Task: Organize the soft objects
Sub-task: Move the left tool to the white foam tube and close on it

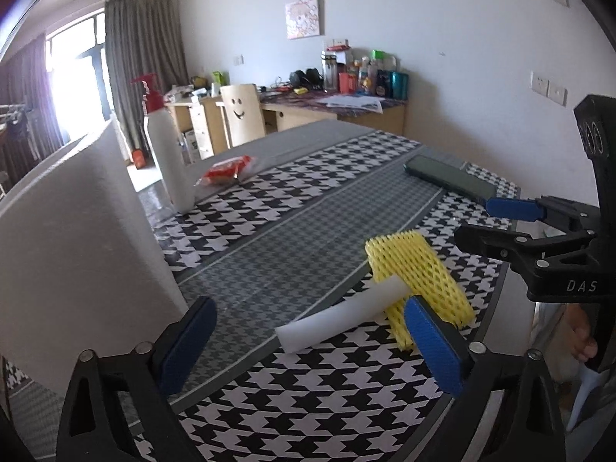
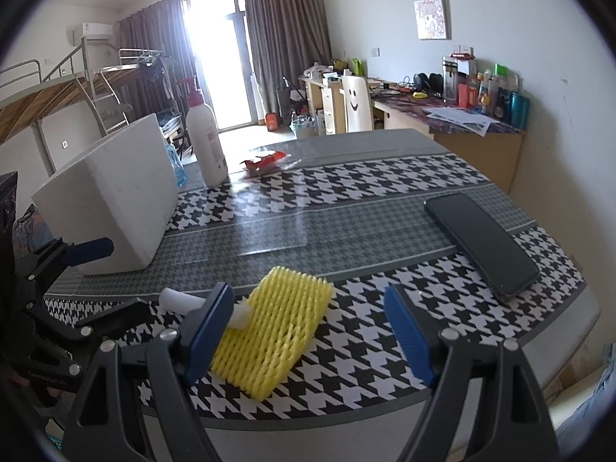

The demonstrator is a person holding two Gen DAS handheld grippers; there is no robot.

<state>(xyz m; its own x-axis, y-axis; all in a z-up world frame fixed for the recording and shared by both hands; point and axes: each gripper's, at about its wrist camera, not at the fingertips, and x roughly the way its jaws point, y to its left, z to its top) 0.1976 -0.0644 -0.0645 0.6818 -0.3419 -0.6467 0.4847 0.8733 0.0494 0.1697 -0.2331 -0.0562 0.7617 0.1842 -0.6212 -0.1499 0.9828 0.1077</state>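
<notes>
The left gripper (image 1: 308,340) stands spread wide, its two blue pads (image 1: 188,340) well apart and nothing pinched between them; it tilts downward toward the table (image 1: 300,227), and the near end of the white foam tube (image 1: 342,313) lies in the gap ahead of its fingertips, with no pad pressing on it. The right gripper (image 2: 308,333) is likewise spread — its blue pads (image 2: 408,337) stand apart with nothing clamped — and it too points down at a slant over the near edge of the table. The yellow foam net sleeve (image 2: 279,329) lies flat on the black-and-white houndstooth cloth (image 2: 385,177), just in front of the right gripper's left finger and partly hidden by it, and whether that pad touches the sleeve cannot be told. The white foam tube lies beside the sleeve, one end resting on or against the sleeve's edge. In the left wrist view the right gripper shows at the right edge, hovering beyond the sleeve with its blue fingertip toward the dark phone (image 2: 483,240), which lies flat on the grey band of the cloth, well apart from the sleeve. A white foam box (image 2: 111,200) stands at the left of the table — close beside the left gripper — and a white pump bottle (image 2: 204,134) with a red top and a red packet (image 2: 265,162) sit farther back.
</notes>
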